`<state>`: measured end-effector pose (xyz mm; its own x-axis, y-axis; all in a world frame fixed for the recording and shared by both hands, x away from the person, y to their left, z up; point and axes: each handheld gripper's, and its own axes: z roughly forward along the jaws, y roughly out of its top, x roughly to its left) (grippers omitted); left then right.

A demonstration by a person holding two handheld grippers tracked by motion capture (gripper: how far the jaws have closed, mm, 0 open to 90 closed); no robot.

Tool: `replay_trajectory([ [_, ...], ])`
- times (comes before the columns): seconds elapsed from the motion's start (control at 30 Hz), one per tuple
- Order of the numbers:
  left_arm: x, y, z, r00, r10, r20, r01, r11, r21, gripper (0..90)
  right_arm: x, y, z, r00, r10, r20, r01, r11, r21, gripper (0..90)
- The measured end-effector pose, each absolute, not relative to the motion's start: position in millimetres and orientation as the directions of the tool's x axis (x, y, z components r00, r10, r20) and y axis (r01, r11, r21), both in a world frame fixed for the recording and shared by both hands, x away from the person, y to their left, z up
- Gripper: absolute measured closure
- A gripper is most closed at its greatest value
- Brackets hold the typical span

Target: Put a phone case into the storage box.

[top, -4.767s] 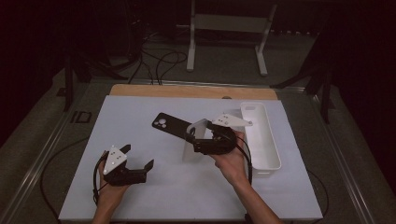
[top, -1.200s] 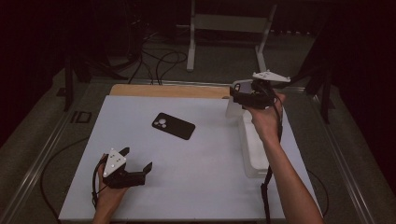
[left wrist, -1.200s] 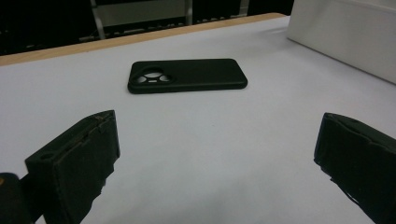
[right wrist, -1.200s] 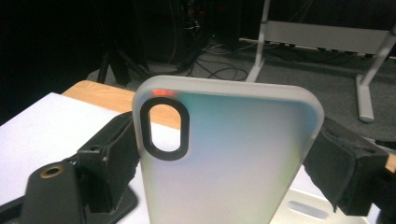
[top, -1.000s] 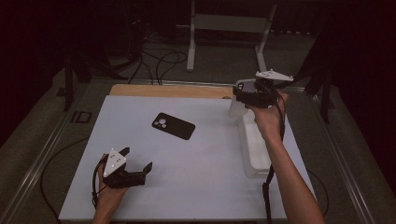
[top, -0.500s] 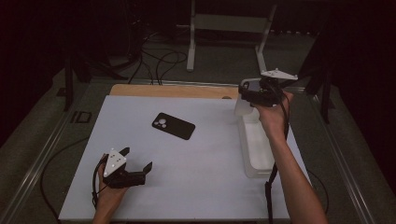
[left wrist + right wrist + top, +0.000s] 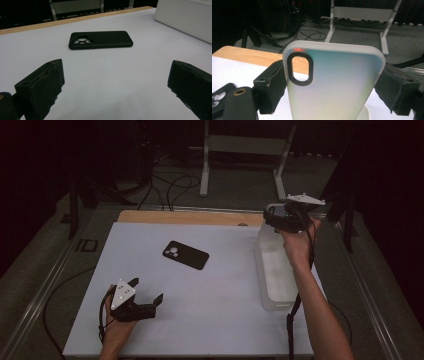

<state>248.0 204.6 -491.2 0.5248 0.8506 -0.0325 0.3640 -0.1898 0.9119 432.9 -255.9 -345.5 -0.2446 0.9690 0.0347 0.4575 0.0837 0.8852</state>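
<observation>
Two handheld grippers are at work over a white-topped table with a wooden far edge. The right gripper, black with a grey three-cornered plate on top, is raised at about two o'clock, above the far end of a long white rectangular plastic bin that lies along the table's right side. Its jaws are closed on the two long edges of a translucent frosted-white phone case with a black-rimmed oval camera opening. In the right gripper view the case stands upright between the jaws, with the camera opening at its upper left corner. From the high view the case hangs at the bin's far end; whether it touches the bin, I cannot tell.

The left gripper sits low at about seven o'clock, near the table's front edge, held in the person's left hand. Its jaws stand wide apart and hold nothing, with bare tabletop between them.

A black phone case with a round camera cut-out lies flat near the table's centre, toward eleven o'clock, well apart from both grippers. In the left gripper view it lies crosswise ahead of the open jaws.
</observation>
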Motion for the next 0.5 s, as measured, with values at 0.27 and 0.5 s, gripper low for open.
replay_trajectory([
  [0.27, 248.0, 204.0, -491.3, 0.526, 0.850, -0.028, 0.365, -0.195, 0.910, 0.9, 439.1, -261.1, -351.6, -0.207, 0.978, 0.005, 0.471, 0.095, 0.877, 16.3],
  [0.5, 247.8, 203.9, -491.3, 0.526, 0.850, -0.030, 0.364, -0.193, 0.911, 0.9, 444.7, -263.7, -358.2, -0.184, 0.983, 0.016, 0.489, 0.078, 0.869, 16.3],
])
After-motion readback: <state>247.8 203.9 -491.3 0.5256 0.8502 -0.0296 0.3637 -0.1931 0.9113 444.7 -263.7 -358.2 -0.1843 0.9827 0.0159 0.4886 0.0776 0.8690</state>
